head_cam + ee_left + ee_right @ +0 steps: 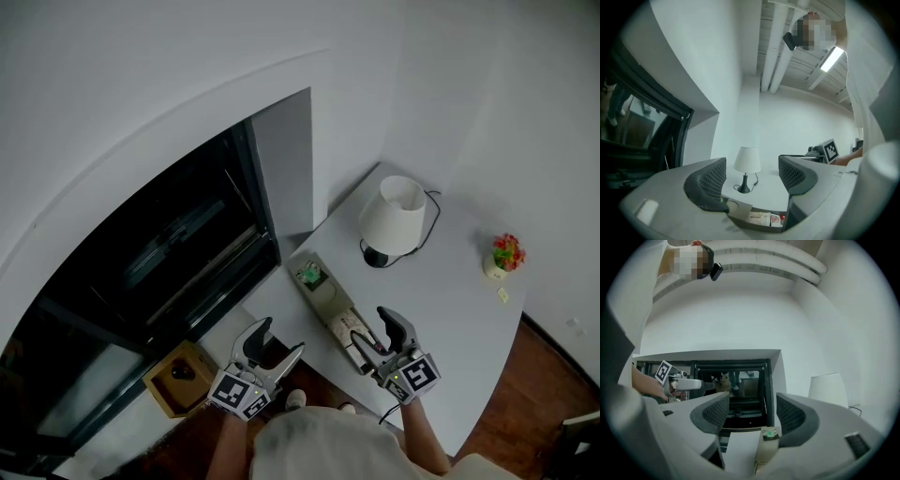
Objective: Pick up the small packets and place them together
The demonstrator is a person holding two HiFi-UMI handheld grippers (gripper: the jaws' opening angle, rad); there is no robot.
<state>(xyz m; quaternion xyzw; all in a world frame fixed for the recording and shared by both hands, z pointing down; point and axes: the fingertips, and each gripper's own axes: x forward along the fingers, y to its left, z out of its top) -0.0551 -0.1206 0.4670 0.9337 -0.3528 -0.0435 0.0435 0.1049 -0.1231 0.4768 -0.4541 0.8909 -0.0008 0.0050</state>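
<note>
Grey mesh-padded jaws of the left gripper [752,176] and the right gripper [752,411] are standing spread, pinching nothing. The small packets [761,218] are lying in a narrow beige tray [328,298] just ahead. Picking looks not yet begun, so the next move is likely lowering onto one packet. A white table [450,300], lamp [394,217] and dark window [159,253] are surrounding them.

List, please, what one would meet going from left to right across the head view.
Tan box → left gripper → long tray → lamp → small flower pot. The right gripper overlaps the tray and lamp sideways, so it is left out.
</note>
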